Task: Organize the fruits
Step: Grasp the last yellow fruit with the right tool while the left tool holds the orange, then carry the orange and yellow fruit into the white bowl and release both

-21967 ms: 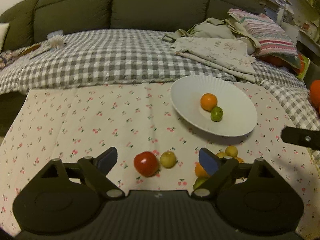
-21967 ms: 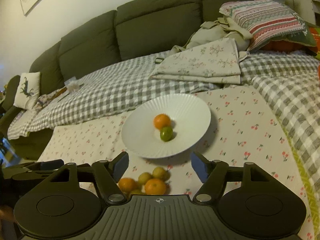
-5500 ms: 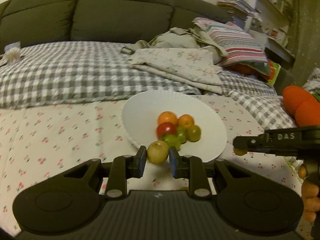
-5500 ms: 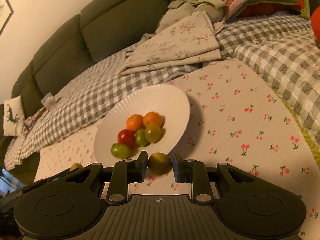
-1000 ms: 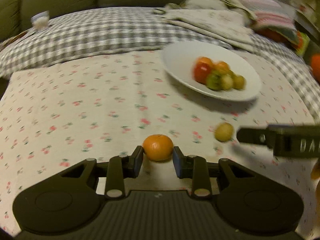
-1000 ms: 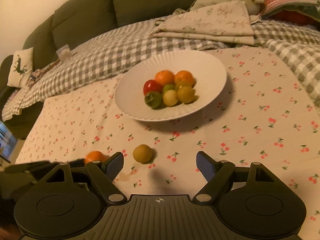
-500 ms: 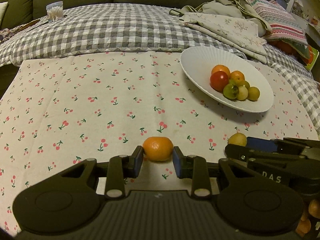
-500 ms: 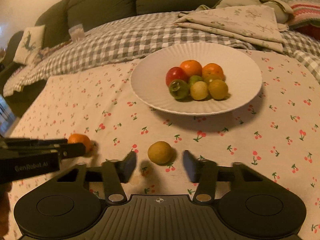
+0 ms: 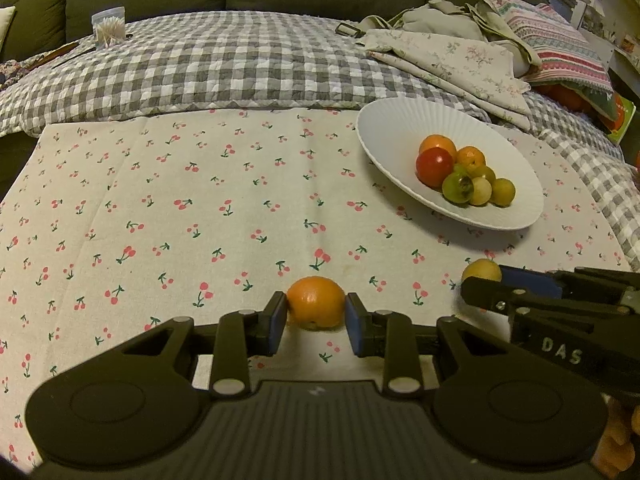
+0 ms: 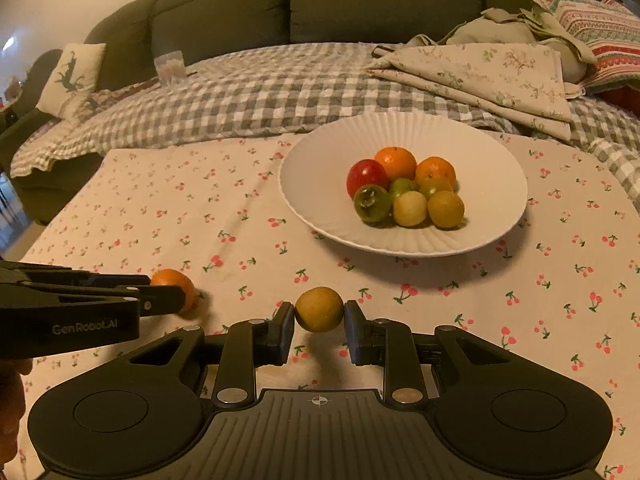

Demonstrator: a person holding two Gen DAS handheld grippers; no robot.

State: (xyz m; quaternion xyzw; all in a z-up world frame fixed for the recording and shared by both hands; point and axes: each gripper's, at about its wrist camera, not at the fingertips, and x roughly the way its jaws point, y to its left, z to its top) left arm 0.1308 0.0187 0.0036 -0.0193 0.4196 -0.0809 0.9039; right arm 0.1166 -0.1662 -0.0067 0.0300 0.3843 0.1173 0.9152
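My left gripper [image 9: 316,322] is shut on an orange [image 9: 316,302] low over the cherry-print cloth; it also shows in the right wrist view [image 10: 176,286]. My right gripper [image 10: 319,326] is shut on a yellow-green fruit [image 10: 319,309], also seen in the left wrist view [image 9: 481,271]. A white ribbed plate [image 10: 496,184] farther back holds several fruits: oranges, a red one [image 10: 365,174] and green-yellow ones. In the left wrist view the plate [image 9: 384,128] is at the upper right.
A cherry-print cloth [image 9: 180,200] covers the surface. Behind it lie a grey checked blanket [image 9: 224,68], folded floral linens [image 10: 488,72], a striped cushion [image 9: 560,44], a small clear container [image 9: 108,30] and a dark green sofa [image 10: 360,4].
My right gripper has closed onto the yellow-green fruit, which was lying between its open fingers half a second ago. My left gripper still holds the orange in about the same place.
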